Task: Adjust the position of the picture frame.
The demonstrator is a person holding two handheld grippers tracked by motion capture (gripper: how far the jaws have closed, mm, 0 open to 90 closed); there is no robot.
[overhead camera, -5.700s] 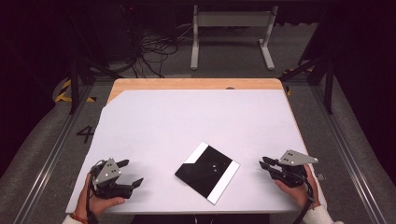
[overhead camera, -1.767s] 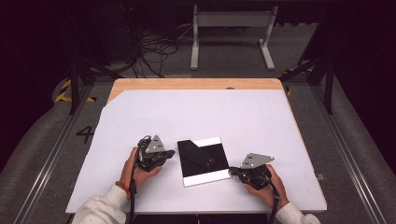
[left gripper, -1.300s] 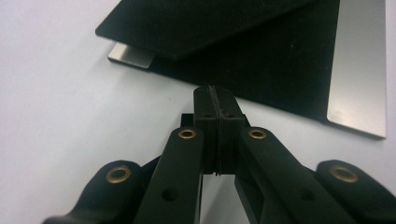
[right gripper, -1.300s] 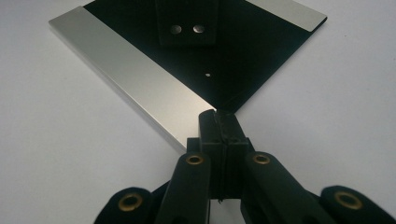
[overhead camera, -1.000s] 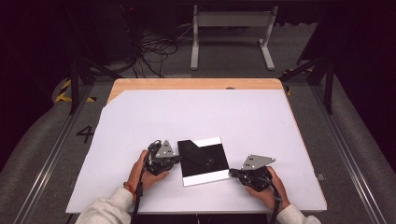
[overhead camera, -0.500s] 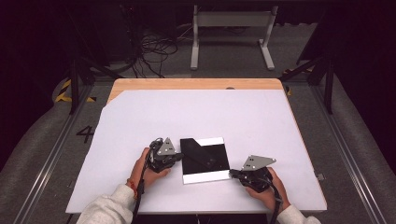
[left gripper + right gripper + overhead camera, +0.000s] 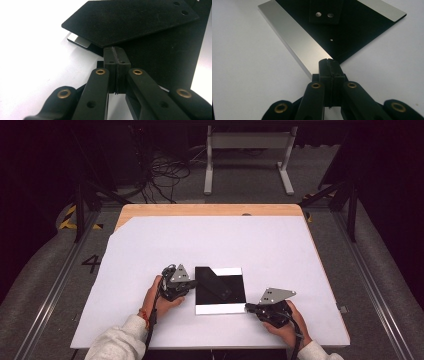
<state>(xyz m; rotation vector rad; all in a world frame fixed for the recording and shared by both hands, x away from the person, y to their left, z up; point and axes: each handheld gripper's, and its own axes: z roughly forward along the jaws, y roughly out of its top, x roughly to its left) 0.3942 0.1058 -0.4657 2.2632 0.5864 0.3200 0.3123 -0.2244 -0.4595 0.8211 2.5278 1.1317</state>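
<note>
**Two closed tools at the edges of a black board**

On the left side of the white tabletop (image 7: 150, 245), a hand in a pale sleeve holds the left tool (image 7: 186, 285). Its two black jaws are pressed flat together with nothing between them (you can see this best in the left gripper view). The tips of the left tool (image 7: 116, 57) sit right at the left edge of the black board (image 7: 160, 62), just under a raised black flap (image 7: 130, 21) that lies tilted over the board. Whether the tips touch the flap is hard to tell.

In the middle lies the black board (image 7: 220, 287). It is flat on the tabletop, near the person's side, between the two tools. It has a shiny silver strip (image 7: 220, 309) along its near edge and another short one at the far edge. The flap shows as a darker slanted piece on top.

On the right, the other hand holds the right tool (image 7: 250, 308). Its jaws are also clenched shut and hold nothing. In the right gripper view, the tips of the right tool (image 7: 329, 67) rest at the near right corner of the board, right against the end of the silver strip (image 7: 294, 40).
</note>
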